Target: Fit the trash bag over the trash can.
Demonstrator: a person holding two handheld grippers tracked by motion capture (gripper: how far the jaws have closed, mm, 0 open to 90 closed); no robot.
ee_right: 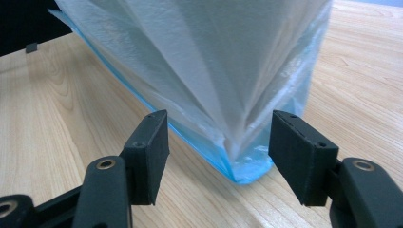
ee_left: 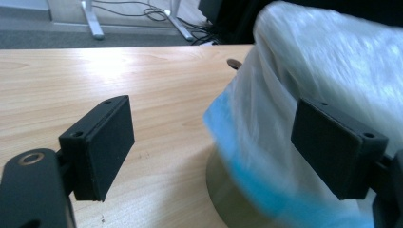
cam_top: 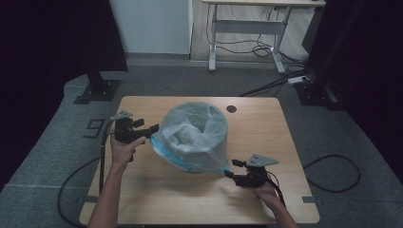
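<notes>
Bag [cam_top: 195,137] between both hand-held grippers, left [cam_top: 153,129] and right [cam_top: 231,168] jaws apart, seemingly untouched.

1. We see a light wooden table [cam_top: 142,190] with rounded corners, standing on grey carpet [cam_top: 43,156].
2. We note a small dark round hole [cam_top: 231,109] in the tabletop near its far edge.
3. Beyond the table we see a white desk frame [cam_top: 247,28] on a pale wooden floor, with black cables [cam_top: 259,47] lying loose under it.
4. A white power strip [cam_top: 298,79] lies on the carpet to the far right.
5. We see a black stand base [cam_top: 98,90] at the far left and another black base [cam_top: 313,95] at the far right.
6. A black cable loop [cam_top: 342,173] lies on the carpet right of the table.
</notes>
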